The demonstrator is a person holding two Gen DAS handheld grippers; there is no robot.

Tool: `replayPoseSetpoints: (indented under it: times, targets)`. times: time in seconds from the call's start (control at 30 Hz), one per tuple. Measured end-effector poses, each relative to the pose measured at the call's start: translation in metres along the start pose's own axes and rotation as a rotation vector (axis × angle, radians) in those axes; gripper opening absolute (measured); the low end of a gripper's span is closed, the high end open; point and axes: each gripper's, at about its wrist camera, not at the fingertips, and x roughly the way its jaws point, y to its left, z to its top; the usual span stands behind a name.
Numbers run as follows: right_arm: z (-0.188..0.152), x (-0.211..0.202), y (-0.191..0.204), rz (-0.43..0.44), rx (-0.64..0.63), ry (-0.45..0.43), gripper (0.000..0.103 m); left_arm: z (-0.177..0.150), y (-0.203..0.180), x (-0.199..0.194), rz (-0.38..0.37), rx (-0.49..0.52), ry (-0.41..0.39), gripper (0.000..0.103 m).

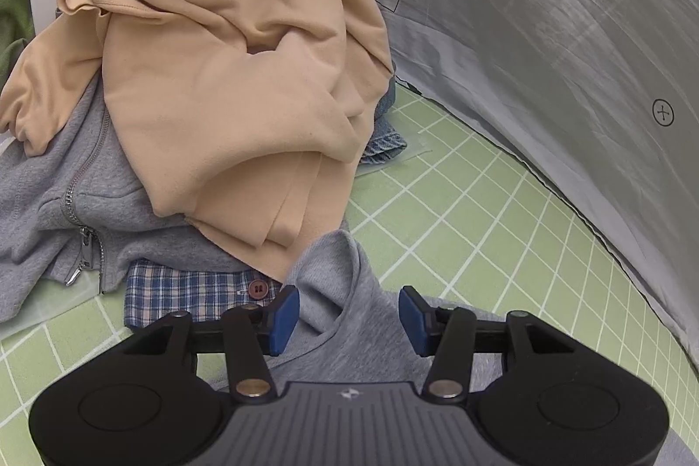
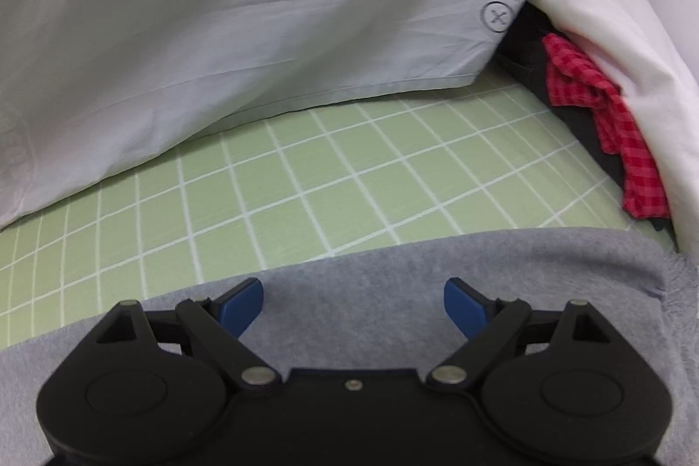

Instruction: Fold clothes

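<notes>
- Top garment [image 1: 227, 73]: peach
- Zip hoodie [image 1: 57, 204]: heather grey
- Shirt [image 1: 188, 291]: blue-white plaid
- Bed sheet [image 2: 306, 182]: pale green, white grid
- Cloth [image 2: 611, 116]: red-black check
- Tool pads [image 1: 286, 319]: blue

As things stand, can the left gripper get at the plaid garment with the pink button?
Probably yes. The left gripper is open just beside the plaid garment, whose near edge lies exposed on the green mat, though the grey hoodie covers its far part.

The left hand-held gripper [image 1: 349, 319] is hovering with its blue pads spread apart over a grey garment [image 1: 349, 291] lying on the green checked sheet [image 1: 458, 212], while a peach sweatshirt [image 1: 231, 73] is sitting heaped on a grey zip hoodie [image 1: 57, 195] and a blue plaid shirt [image 1: 188, 291].
</notes>
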Motion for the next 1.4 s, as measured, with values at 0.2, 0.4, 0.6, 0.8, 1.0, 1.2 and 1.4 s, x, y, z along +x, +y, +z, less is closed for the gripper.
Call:
replayPoseSetpoints:
  times: [0.2,0.4,0.6,0.8,1.0,1.2,1.4]
  targets:
    - [0.004,0.015,-0.059,-0.097,0.155,0.019,0.090,-0.005,0.002,0.007,0.011,0.017,0.035,0.052]
    - [0.003,0.028,-0.105,-0.132,0.241,-0.006,0.091,-0.006,-0.002,0.012,0.014,0.042,0.049,0.051]
    - [0.011,0.039,-0.140,-0.211,0.298,-0.038,0.091,-0.006,-0.016,0.018,0.002,0.098,0.065,0.051]
    - [0.016,0.047,-0.156,-0.273,0.315,-0.049,0.091,-0.007,-0.030,0.023,-0.031,0.139,0.060,0.050]
    - [0.013,0.047,-0.157,-0.294,0.294,-0.060,0.091,0.008,-0.036,0.014,-0.059,0.135,-0.054,0.004]
    - [0.013,0.048,-0.155,-0.311,0.283,-0.058,0.091,0.038,-0.034,-0.006,-0.085,0.072,-0.266,0.017]
    - [0.013,0.046,-0.145,-0.334,0.228,-0.038,0.090,0.029,-0.010,-0.012,0.018,0.060,-0.129,0.058]
